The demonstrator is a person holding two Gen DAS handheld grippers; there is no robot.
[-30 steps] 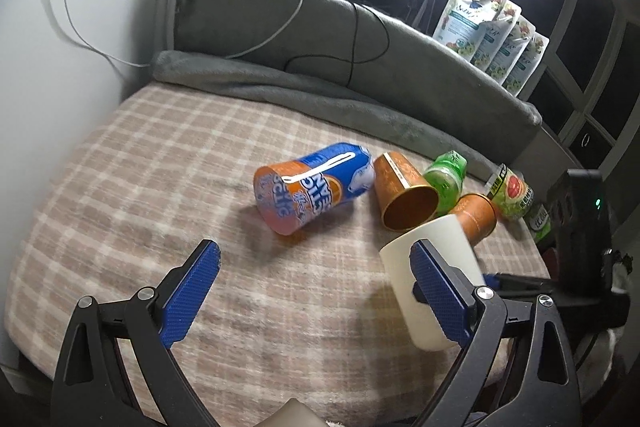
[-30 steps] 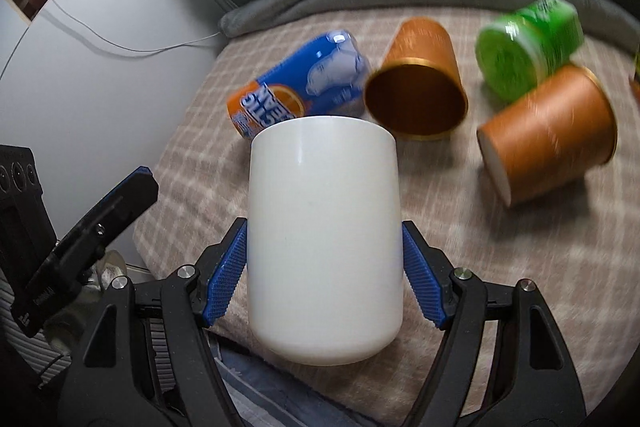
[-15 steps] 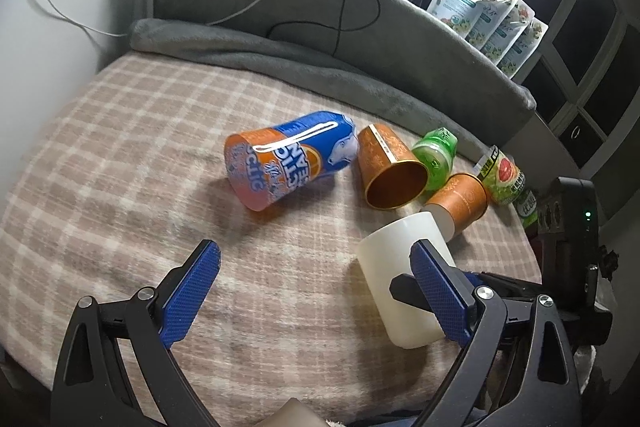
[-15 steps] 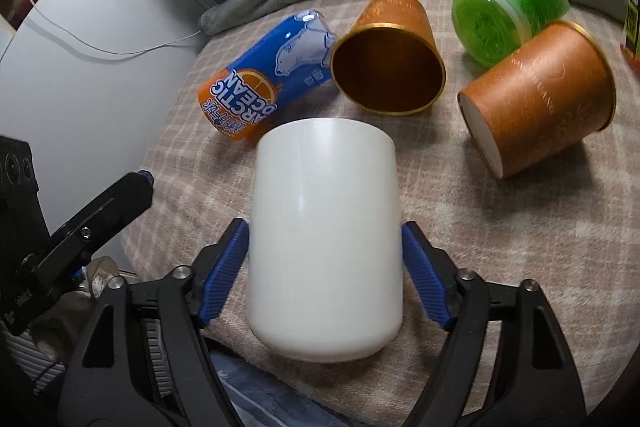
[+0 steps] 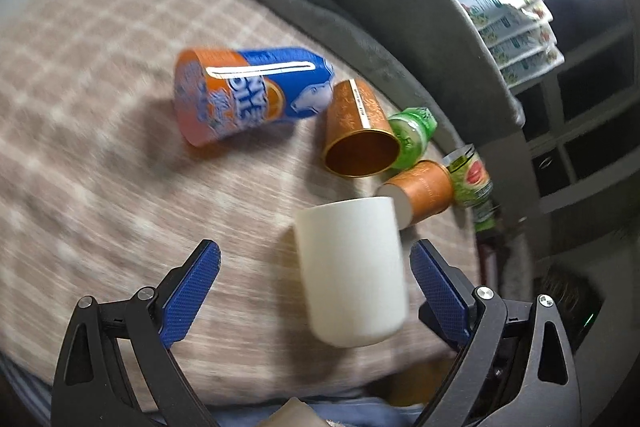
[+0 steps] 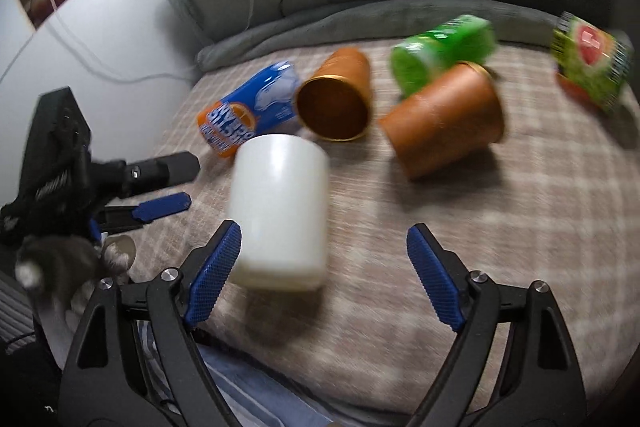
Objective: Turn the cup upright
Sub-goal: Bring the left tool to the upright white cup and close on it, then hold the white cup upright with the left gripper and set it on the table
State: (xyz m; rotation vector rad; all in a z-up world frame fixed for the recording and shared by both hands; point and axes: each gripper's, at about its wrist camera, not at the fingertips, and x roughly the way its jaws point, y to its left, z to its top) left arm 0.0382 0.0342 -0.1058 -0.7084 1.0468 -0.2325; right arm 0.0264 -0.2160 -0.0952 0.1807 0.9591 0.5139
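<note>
- Released since half a second ago, the white cup (image 6: 280, 211) no longer sits clamped in the right tool (image 6: 324, 275); that tool's blue pads now stand wide apart, and the left pad (image 6: 214, 275) lies just beside the cup's wall, contact not resolvable in the blur.
- White cup (image 5: 352, 267): near the front edge of the bed (image 5: 100, 147), on the checked blanket; both views are motion-blurred, so which end is the mouth cannot be told.
- Left tool (image 5: 316, 291): jaws spread wide, holding nothing; in the left wrist view the cup appears between its pads without touching either.
- Left tool (image 6: 160, 205) as seen from the right wrist view: at the bed's left edge, beside the cup.
- Blue and orange can (image 5: 248, 95): lying on its side toward the middle of the bed.
- Copper cup (image 5: 356, 135): on its side, open mouth facing the front edge, just beside the can.
- Orange paper cup (image 6: 444, 119): on its side, behind the white cup toward the right edge.
- Green bottle (image 6: 440, 51): on its side, touching the orange paper cup.
- Watermelon-label can (image 6: 588, 63): near the right edge.
</note>
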